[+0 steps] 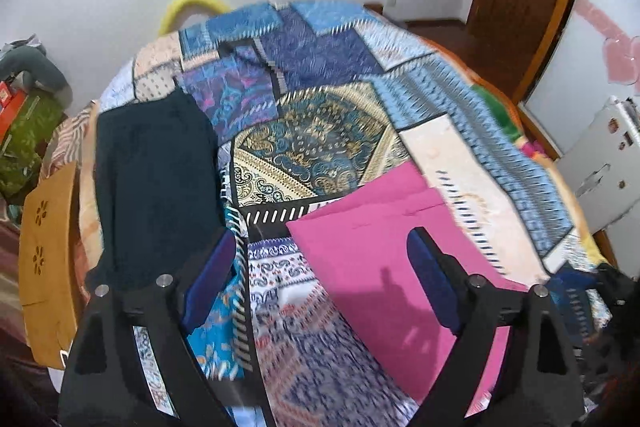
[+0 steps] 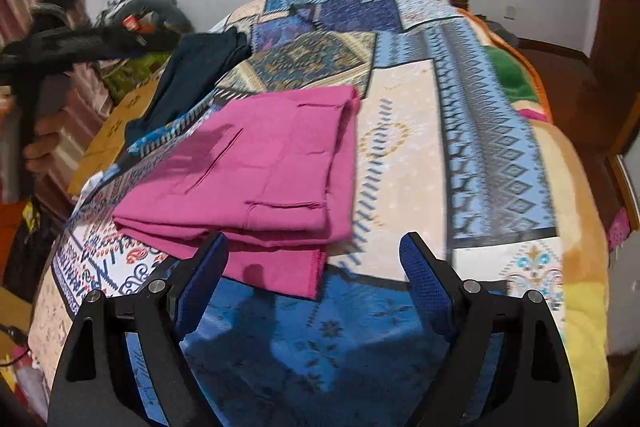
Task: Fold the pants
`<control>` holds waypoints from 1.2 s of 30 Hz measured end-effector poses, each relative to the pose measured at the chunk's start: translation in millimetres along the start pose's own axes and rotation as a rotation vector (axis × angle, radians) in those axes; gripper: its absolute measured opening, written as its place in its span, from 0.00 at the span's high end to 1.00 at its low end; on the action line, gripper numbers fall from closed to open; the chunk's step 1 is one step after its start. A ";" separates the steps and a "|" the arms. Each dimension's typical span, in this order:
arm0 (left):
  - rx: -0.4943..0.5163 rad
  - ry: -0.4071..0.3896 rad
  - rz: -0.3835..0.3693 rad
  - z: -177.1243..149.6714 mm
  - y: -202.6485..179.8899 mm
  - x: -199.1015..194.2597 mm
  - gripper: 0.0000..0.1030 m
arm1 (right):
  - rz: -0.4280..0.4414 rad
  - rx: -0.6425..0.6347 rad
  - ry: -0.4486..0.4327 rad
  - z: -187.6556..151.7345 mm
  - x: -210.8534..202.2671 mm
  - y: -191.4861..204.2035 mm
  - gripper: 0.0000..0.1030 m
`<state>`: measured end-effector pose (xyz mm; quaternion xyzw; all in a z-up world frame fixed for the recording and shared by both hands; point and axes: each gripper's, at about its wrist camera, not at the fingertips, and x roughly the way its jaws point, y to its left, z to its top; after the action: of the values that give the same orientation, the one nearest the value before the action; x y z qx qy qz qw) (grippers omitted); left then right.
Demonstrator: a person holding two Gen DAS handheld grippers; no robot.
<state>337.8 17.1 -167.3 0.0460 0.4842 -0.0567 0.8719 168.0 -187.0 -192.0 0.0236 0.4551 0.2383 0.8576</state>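
From the left wrist, your left tongs [image 1: 322, 267] hang spread wide and empty above the bed [image 1: 320, 123]; the pink pants [image 1: 384, 251] lie folded at lower right, a dark garment [image 1: 156, 179] at left.

From the right wrist, your right tongs [image 2: 316, 269] gape empty too, just below the pants [image 2: 256, 171] at frame centre. Only here does your left hand [image 2: 40, 143] show, at the left edge.

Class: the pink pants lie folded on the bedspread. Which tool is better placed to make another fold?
Probably the right tool: it is open, with the pink pants' near edge just ahead. The left tool, also open, sits off their corner.
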 end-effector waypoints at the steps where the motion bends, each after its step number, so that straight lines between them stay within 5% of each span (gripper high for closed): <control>1: 0.003 0.014 0.001 2.5 1.0 8.0 0.15 | -0.007 0.008 -0.007 0.8 -2.1 -2.9 0.17; 9: 0.079 0.180 0.035 15.6 -4.0 96.0 0.15 | -0.029 0.041 -0.025 5.9 -3.7 -14.6 0.17; 16: 0.260 0.276 0.130 8.3 -26.3 147.0 0.12 | -0.028 0.050 -0.008 7.7 6.3 -16.7 0.17; 23: 0.347 0.289 0.126 -19.5 -33.5 126.8 0.11 | -0.023 0.043 -0.018 9.3 3.4 -13.5 0.17; 36: 0.152 0.275 0.031 -80.3 -18.9 38.6 0.11 | 0.023 0.016 -0.036 5.5 -4.9 6.1 0.17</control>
<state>288.0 7.2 -242.9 0.1267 0.5926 -0.0732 0.7921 167.7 -182.8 -183.4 0.0401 0.4410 0.2441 0.8627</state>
